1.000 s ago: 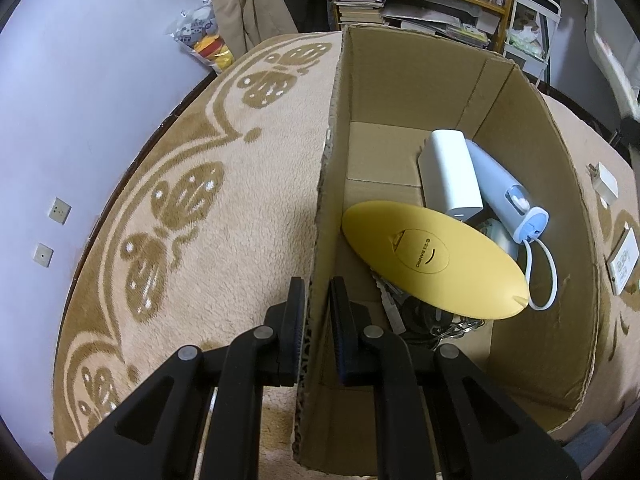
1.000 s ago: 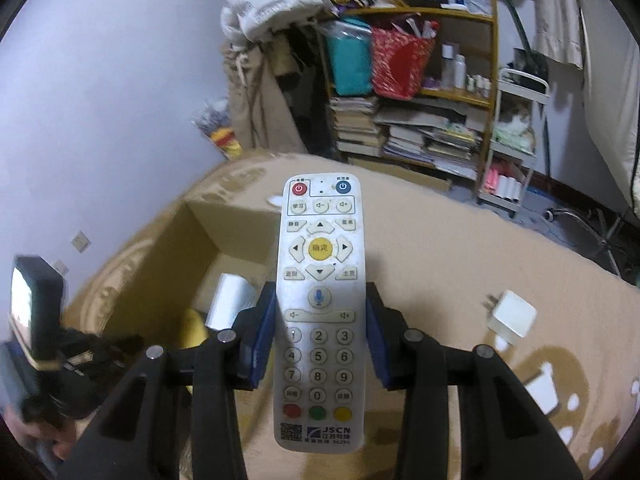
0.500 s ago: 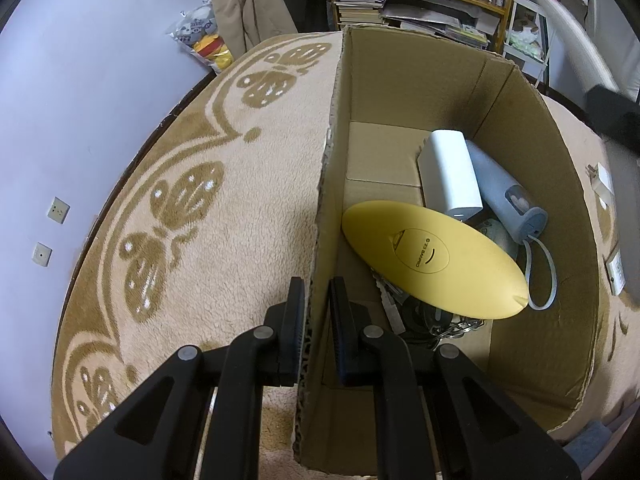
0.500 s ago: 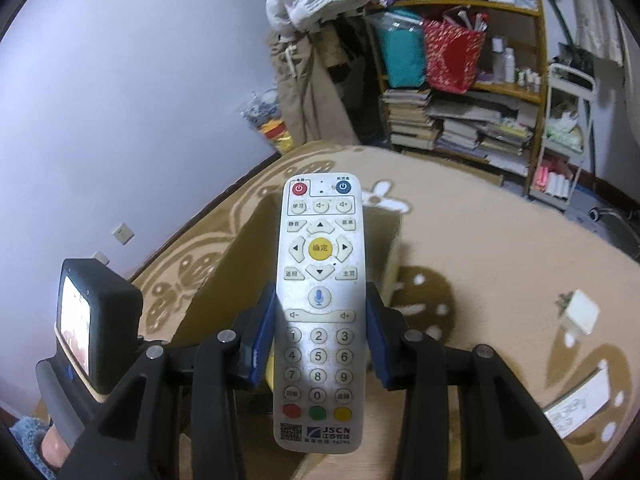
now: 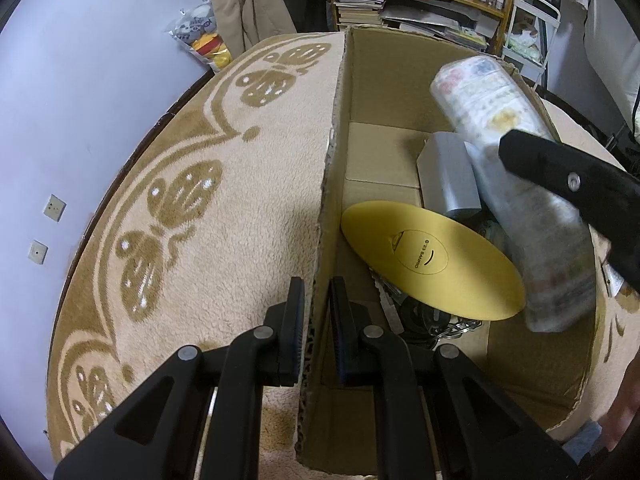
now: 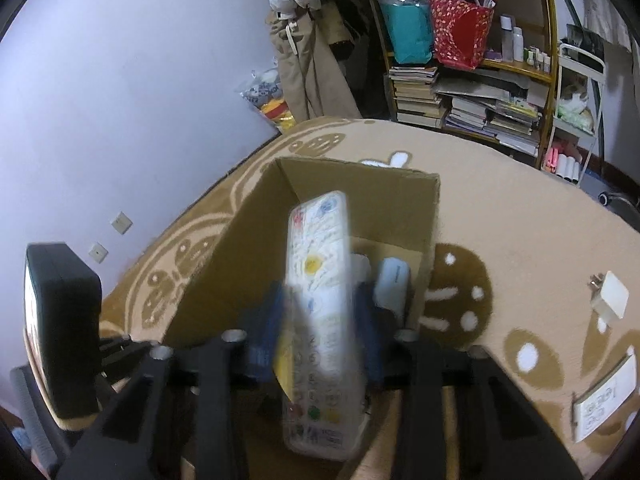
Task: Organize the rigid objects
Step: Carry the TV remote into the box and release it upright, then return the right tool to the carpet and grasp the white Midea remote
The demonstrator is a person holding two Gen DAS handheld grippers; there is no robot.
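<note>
The left tongs (image 5: 316,300) are clamped on the near side wall of the cardboard box (image 5: 384,68), one finger outside on the tan patterned blanket (image 5: 224,208) and the other inside the box. The box stands open on that blanket, and in it lie a flat yellow oval piece (image 5: 432,256), a white rectangular block (image 5: 448,184), a bit of metal chain (image 5: 464,326) and some darker odds and ends under the yellow piece. The white remote control (image 6: 320,320) is over the open box, blurred in both views, its button face up and its far end tipped toward the box's back wall. The right tongs (image 6: 322,332) have just been closing, with the remote between the blue pads (image 6: 264,340); the blur is too heavy to say whether the pads still press on it. From the left side, one black arm of the right tongs crosses in front of the remote. Out on the blanket to the right lie a white plug adapter (image 6: 610,296) and a white labelled card (image 6: 604,400). A cluttered bookshelf (image 6: 472,92) stands behind.
</note>
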